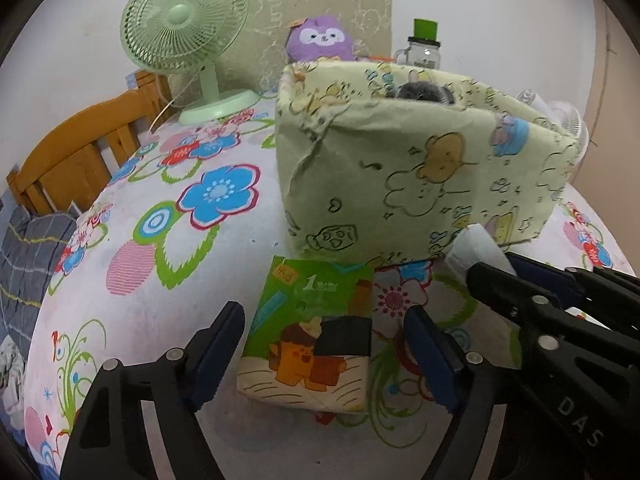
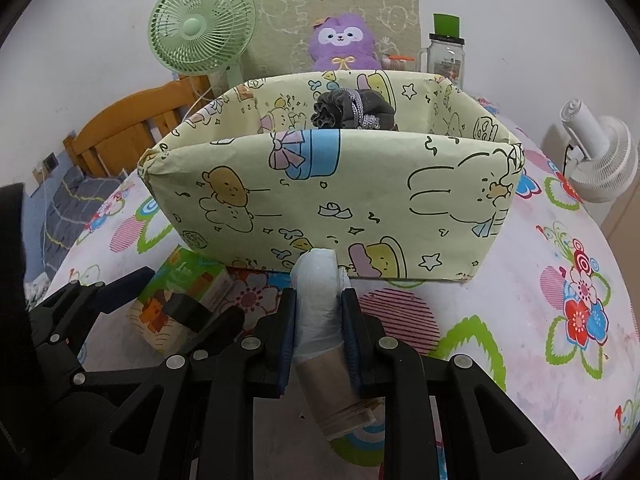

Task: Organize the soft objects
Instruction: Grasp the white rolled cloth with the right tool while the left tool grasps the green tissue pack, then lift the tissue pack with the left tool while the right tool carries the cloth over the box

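Observation:
A pale yellow cartoon-print box (image 1: 420, 176) (image 2: 332, 204) stands on the flowered table, with a grey fabric bundle (image 2: 352, 110) inside at the back. My left gripper (image 1: 324, 340) is open, its fingers either side of a green tissue pack (image 1: 308, 340) lying in front of the box; the pack also shows in the right wrist view (image 2: 180, 304). My right gripper (image 2: 320, 316) is shut on a white plastic-wrapped roll (image 2: 320, 300) just in front of the box wall. The roll's tip shows in the left wrist view (image 1: 476, 248).
A green desk fan (image 1: 188, 32) (image 2: 202, 26), a purple plush toy (image 1: 320, 38) (image 2: 344, 44) and a glass jar with a green lid (image 2: 444, 52) stand behind the box. A white fan (image 2: 600, 160) is at the right. A wooden chair (image 1: 80, 148) is at the left edge.

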Motion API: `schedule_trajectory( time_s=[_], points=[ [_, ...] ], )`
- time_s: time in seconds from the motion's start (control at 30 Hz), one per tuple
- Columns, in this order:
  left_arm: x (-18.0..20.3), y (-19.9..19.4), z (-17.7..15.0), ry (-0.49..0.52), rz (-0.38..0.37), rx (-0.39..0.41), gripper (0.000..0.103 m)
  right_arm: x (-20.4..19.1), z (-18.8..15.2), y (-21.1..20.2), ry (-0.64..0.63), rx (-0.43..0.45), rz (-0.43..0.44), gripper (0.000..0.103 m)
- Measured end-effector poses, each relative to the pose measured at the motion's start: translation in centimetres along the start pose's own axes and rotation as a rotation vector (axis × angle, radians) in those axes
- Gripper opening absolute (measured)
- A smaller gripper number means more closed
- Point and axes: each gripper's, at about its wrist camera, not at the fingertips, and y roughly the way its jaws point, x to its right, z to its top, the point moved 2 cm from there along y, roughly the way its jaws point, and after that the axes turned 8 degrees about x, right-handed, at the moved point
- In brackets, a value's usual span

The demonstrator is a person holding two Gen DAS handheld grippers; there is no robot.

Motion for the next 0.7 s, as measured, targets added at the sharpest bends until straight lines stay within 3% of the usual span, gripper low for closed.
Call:
schedule_trajectory(
  time_s=[0.23, 0.3, 0.7],
  points=[
    [0.2, 0.2, 0.0, -0.007, -0.009, -0.012, 0.066, 0.2, -0.1, 0.2, 0.004, -0.011, 0.0, 0.025],
    [0.4, 0.0, 0.0, 0.0, -0.017, -0.01, 0.056, 0.2, -0.1, 0.2, 0.006, -0.011, 0.002, 0.025],
    [2.2, -0.9, -0.3, -0.014, -0.037, -0.011, 0.053, 1.2, -0.5, -0.5, 0.027, -0.009, 0.004, 0.025]
  ],
)
